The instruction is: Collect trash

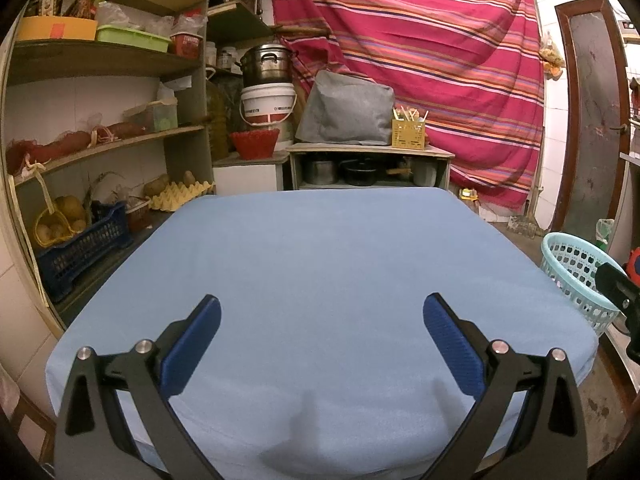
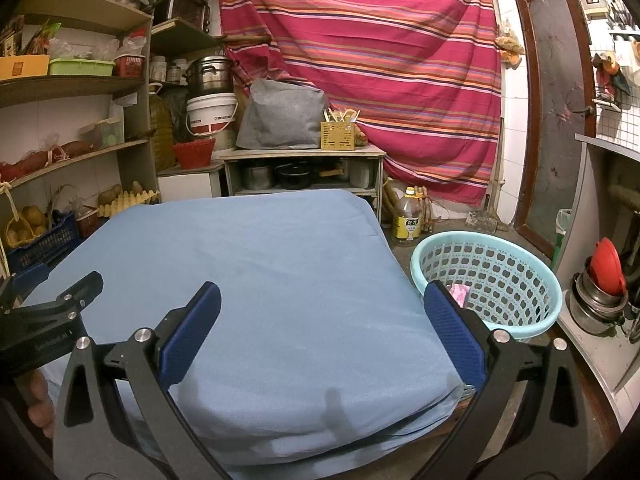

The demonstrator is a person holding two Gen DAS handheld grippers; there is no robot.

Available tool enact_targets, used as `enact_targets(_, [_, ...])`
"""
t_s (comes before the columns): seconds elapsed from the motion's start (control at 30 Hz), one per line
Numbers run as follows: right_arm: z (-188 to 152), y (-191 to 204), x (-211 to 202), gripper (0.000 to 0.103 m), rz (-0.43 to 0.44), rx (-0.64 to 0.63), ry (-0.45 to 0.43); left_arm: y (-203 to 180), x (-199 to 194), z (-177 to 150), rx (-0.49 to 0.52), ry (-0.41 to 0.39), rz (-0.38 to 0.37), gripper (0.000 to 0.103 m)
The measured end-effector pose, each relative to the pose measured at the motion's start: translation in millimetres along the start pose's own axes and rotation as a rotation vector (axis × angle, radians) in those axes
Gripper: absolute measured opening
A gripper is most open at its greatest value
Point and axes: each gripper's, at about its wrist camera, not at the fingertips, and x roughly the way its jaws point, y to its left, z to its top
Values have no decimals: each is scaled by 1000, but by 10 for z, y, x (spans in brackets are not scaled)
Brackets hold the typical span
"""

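Observation:
My left gripper (image 1: 321, 312) is open and empty above the near part of a table covered in a light blue cloth (image 1: 320, 248). My right gripper (image 2: 322, 304) is open and empty over the cloth's (image 2: 260, 264) right near corner. A turquoise perforated plastic basket (image 2: 492, 280) stands on the floor right of the table, beside my right finger; a small pink scrap (image 2: 459, 293) lies inside it. The basket also shows at the right edge of the left wrist view (image 1: 576, 276). No trash shows on the cloth. The left gripper's body (image 2: 48, 320) shows at the left of the right wrist view.
Wooden shelves (image 1: 100, 140) with food, crates and egg trays line the left wall. A low cabinet (image 1: 368, 164) with pots stands behind the table, under a red striped curtain (image 1: 420, 60). An oil bottle (image 2: 407, 216) stands on the floor. Stacked metal bowls (image 2: 596, 296) sit on a counter at the right.

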Motion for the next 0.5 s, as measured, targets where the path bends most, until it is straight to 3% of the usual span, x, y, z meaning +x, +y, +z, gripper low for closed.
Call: enact_targets(0.5, [13,6,1,99,-5,1,-1,42,-7,2,17,-10,4,99])
